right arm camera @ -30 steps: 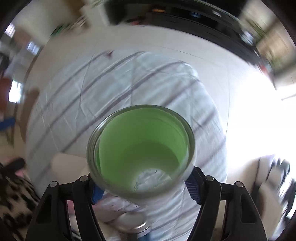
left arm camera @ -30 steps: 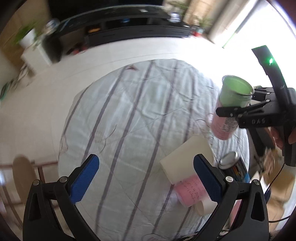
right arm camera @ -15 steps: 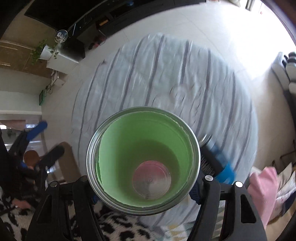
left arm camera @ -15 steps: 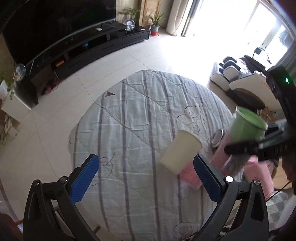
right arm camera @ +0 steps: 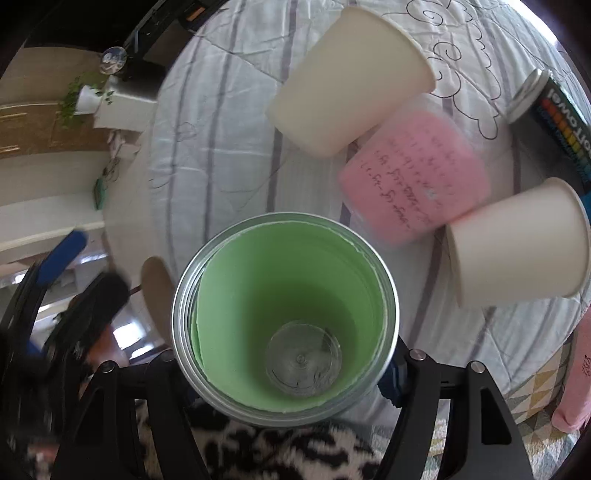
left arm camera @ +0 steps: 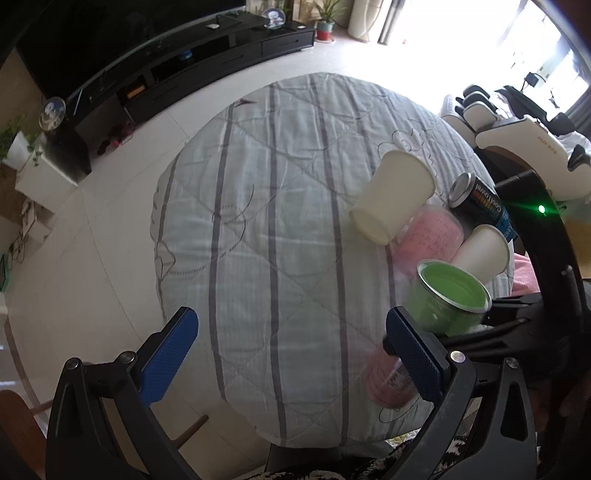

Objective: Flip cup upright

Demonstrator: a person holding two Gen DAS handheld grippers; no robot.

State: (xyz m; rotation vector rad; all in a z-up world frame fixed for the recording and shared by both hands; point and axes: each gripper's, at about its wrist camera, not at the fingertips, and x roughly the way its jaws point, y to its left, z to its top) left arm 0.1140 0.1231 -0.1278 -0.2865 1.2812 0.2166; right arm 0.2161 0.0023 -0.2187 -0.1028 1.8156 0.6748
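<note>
Your right gripper (right arm camera: pixel 288 373) was clenched around the green cup (right arm camera: pixel 286 321), mouth up, above the near edge of the table (left arm camera: pixel 280 206). The flip looked done; only setting it down remained. Your left gripper (left arm camera: pixel 291 354) hung released, holding nothing.

A home living room is shown by a long black TV cabinet (left arm camera: pixel 207 55), pale floor tiles (left arm camera: pixel 110 192), potted plants (left arm camera: pixel 327 26), a massage chair (left arm camera: pixel 524 147) and a quilt-covered round table (left arm camera: pixel 280 221).
</note>
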